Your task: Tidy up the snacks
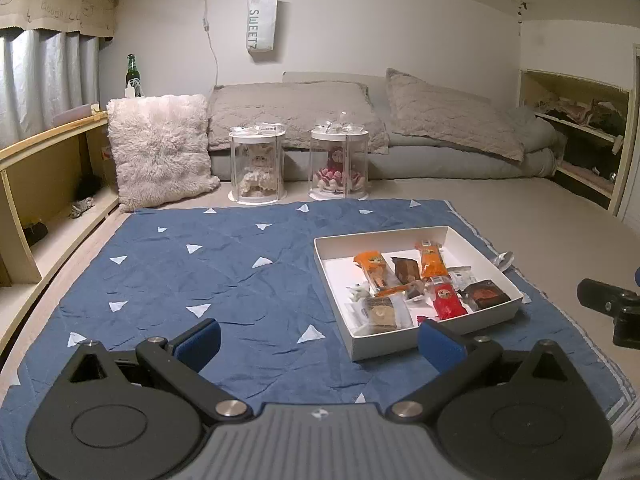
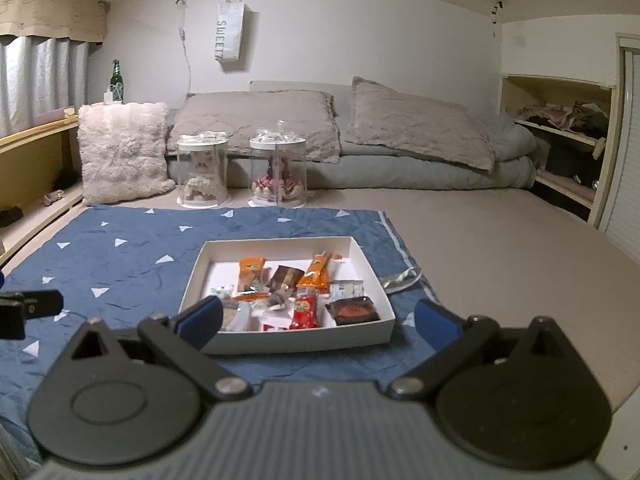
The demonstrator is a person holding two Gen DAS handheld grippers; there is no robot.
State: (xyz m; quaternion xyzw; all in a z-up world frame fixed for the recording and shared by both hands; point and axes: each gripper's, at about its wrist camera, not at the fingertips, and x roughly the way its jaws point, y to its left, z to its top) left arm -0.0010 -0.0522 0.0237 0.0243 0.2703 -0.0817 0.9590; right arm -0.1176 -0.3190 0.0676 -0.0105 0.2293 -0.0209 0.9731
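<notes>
Both grippers, left gripper (image 1: 319, 334) and right gripper (image 2: 316, 318), jaws wide, holding nothing. Snacks (image 2: 308, 280) jumbled inside white box (image 2: 320, 340) on blue mat (image 2: 120, 256); probably gathered, unsorted.

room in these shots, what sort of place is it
Most likely a small bedroom or sleeping loft at home: folded bedding with pillows lies against the wall, a blue mat covers the floor, and curtains hang at the left.
</notes>
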